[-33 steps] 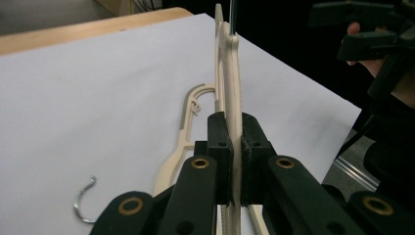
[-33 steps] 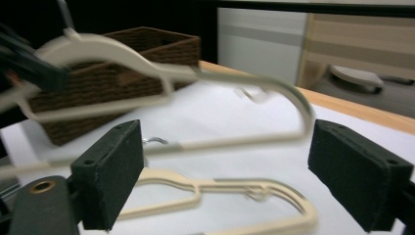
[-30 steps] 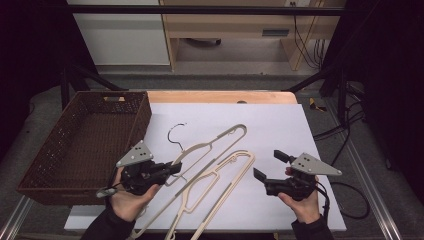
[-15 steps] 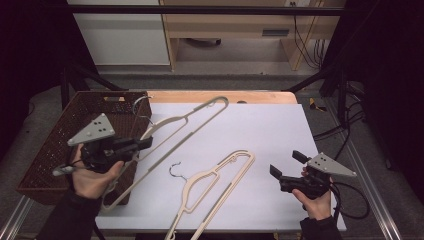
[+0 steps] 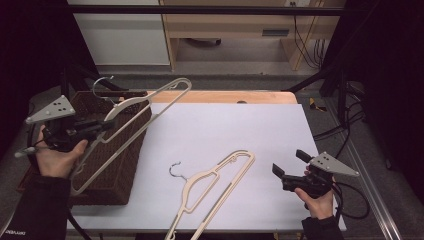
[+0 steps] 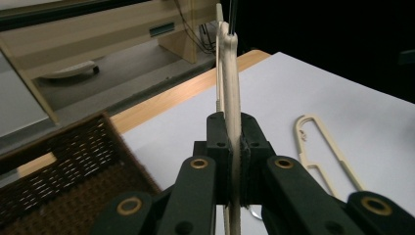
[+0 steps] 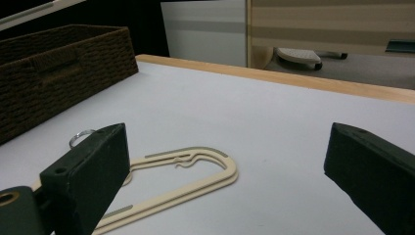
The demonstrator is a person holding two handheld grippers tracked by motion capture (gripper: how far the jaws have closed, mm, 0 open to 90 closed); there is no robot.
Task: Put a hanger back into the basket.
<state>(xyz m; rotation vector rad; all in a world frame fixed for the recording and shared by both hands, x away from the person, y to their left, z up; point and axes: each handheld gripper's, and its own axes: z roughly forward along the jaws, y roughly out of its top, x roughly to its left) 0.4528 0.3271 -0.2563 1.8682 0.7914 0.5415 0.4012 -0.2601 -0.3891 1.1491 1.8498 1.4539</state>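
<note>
Clearly cream hanger (image 5: 131,124) – thin, flat, metal-hooked – tilts over basket (image 5: 120,165).

White table sheet (image 5: 225,130), wooden edge (image 5: 220,96), cables (right) (image 5: 345,132)

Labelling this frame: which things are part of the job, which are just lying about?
In the job:
- hanger in the left gripper, held over the basket
- second hanger on the table
- right gripper, open

Lying about:
- cables on the floor
</note>
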